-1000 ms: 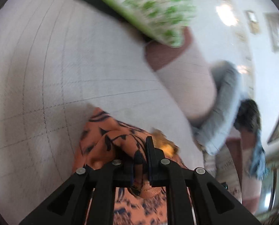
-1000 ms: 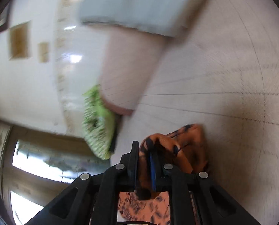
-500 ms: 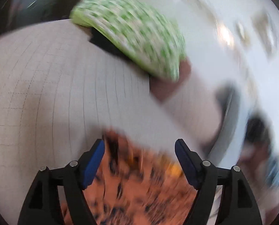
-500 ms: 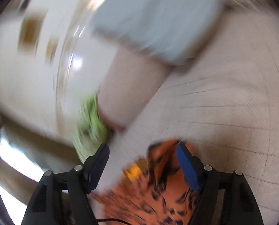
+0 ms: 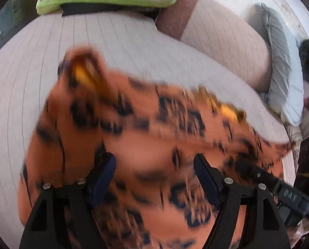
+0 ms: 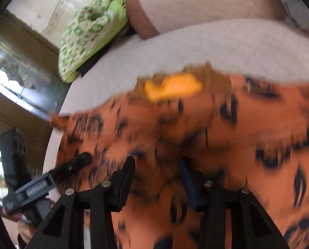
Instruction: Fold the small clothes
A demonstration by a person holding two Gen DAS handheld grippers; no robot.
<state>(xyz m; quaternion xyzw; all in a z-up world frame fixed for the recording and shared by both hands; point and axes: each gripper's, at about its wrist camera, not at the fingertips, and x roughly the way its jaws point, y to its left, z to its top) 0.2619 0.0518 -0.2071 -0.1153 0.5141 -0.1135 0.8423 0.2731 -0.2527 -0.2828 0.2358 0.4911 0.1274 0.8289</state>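
Lying spread on the grey-checked bed [image 5: 123, 47], the orange patterned garment [image 5: 154, 137] runs crosswise beneath both tools; left gripper [image 5: 154, 172] gapes empty, right gripper [image 6: 157, 174], just narrowing, pinches nothing, each equally near the cloth below

The left gripper [image 5: 154, 166] is matte black plastic — two angular, triangulated arms, each set with round silver screws, ending in dark blue pads [image 5: 105, 174] on the inner faces. The right gripper [image 6: 157, 173] is built alike: black arms, silver screw heads, a blue pad [image 6: 188, 183] on one finger. From the other side its body shows embossed lettering — too blurred to read.
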